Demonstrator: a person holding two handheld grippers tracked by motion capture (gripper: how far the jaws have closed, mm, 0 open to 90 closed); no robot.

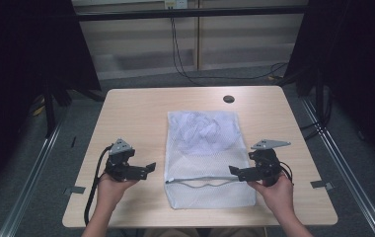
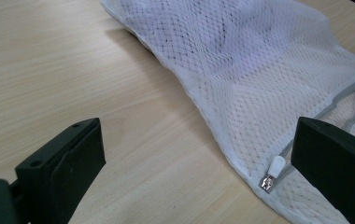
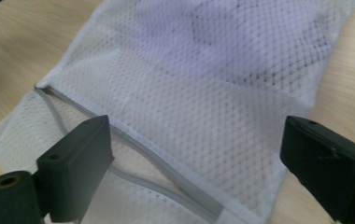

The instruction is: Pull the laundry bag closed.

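A white mesh laundry bag [image 1: 203,148] lies flat in the middle of the wooden table [image 1: 136,113], with pale cloth bunched inside its far half. A grey zipper [image 1: 200,181] runs across its near end, partly unzipped and wavy. My left gripper [image 1: 147,170] rests on the table just left of the bag, open and pointing at it. In the left gripper view its jaws stand wide apart [image 2: 196,158], with the bag [image 2: 259,60] and the metal zipper pull [image 2: 271,175] ahead. My right gripper [image 1: 235,173] is open at the bag's right edge. Its jaws [image 3: 199,149] straddle the mesh and zipper [image 3: 166,163] without touching.
A small dark round hole [image 1: 228,98] sits near the table's far edge. Bare wood lies on both sides of the bag. Cables [image 1: 185,69] trail on the floor beyond the table, and black curtains hang at left and right.
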